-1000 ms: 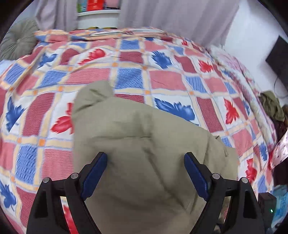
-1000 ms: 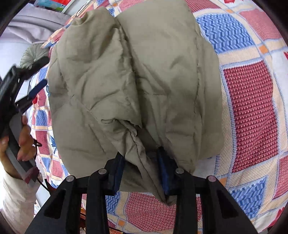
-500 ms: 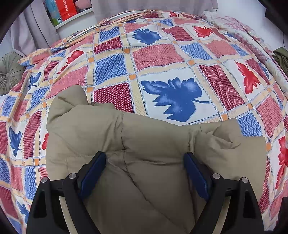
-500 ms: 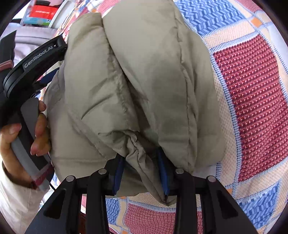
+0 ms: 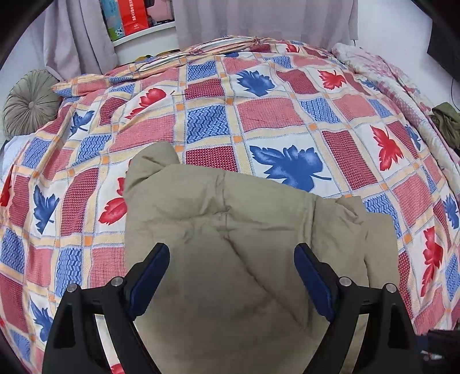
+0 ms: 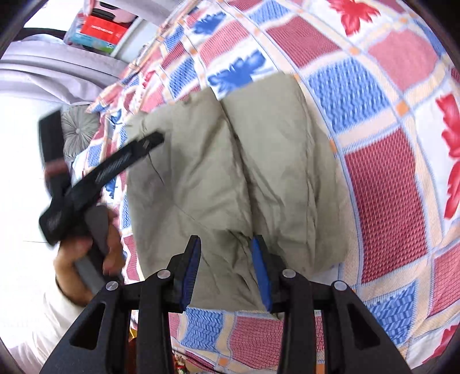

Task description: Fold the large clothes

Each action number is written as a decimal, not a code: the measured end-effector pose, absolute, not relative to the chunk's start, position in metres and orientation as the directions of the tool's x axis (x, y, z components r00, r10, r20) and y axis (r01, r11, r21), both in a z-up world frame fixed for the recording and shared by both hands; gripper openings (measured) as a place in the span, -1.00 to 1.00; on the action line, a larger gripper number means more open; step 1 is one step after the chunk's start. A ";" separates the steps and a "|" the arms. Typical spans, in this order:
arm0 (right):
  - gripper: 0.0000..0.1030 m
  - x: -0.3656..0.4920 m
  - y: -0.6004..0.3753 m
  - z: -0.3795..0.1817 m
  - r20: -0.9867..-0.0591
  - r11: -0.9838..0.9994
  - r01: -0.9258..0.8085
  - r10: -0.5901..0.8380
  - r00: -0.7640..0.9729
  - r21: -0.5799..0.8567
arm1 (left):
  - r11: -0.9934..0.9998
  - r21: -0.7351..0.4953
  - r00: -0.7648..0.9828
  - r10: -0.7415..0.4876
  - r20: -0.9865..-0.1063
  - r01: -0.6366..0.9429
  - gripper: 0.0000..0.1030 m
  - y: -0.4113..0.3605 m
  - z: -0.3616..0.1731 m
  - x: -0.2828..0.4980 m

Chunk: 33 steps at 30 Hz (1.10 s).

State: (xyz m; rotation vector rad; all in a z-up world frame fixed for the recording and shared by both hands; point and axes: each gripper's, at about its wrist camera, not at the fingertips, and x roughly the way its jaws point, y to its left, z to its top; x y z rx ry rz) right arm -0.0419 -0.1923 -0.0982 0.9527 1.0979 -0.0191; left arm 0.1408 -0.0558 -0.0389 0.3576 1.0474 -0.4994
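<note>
A khaki padded jacket [image 5: 230, 230] lies folded in a thick bundle on the patchwork bedspread [image 5: 273, 115]. My left gripper [image 5: 231, 259] hangs above its near part, jaws wide open, with nothing between the pads. In the right wrist view the jacket [image 6: 244, 172] shows two puffy folds side by side. My right gripper [image 6: 225, 247] is shut on a bunched fold at its near edge. To the left in that view a hand [image 6: 86, 253] holds the left gripper, blurred, with one finger [image 6: 149, 142] over the jacket's left side.
A round grey-green cushion [image 5: 28, 103] sits at the bed's far left corner. Behind the bed are grey curtains [image 5: 80, 37] and a white shelf with coloured boxes [image 5: 135, 20]. Dark green clothing [image 5: 445, 120] lies off the bed's right edge.
The left gripper has pulled back and tilted up, so more bed and the shelf show. The right gripper has risen a little, still on the fold. In its view the left gripper has swung upward, blurred.
</note>
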 end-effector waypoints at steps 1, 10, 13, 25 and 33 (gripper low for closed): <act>-0.23 -0.041 -0.191 -0.096 -0.756 0.625 0.444 0.419 0.503 0.642 | 0.837 0.043 0.409 -0.222 -0.885 0.545 0.72 -0.046 -0.034 0.136; -0.36 -0.031 -0.163 -0.107 -0.796 0.678 0.430 0.425 0.432 0.596 | 0.877 0.030 0.341 -0.154 -0.927 0.479 0.72 0.039 -0.058 0.090; -0.36 -0.034 -0.160 -0.130 -0.825 0.683 0.467 0.421 0.376 0.561 | 0.896 -0.024 0.291 -0.169 -0.942 0.444 0.72 0.057 -0.076 0.082; -0.35 -0.060 -0.155 -0.122 -0.849 0.699 0.481 0.420 0.322 0.529 | 0.909 -0.065 0.226 -0.171 -0.959 0.412 0.77 0.074 -0.071 0.068; -0.27 -0.078 -0.161 -0.099 -0.879 0.714 0.513 0.386 0.279 0.476 | 0.907 -0.079 0.187 -0.170 -0.968 0.415 0.77 0.081 -0.054 0.053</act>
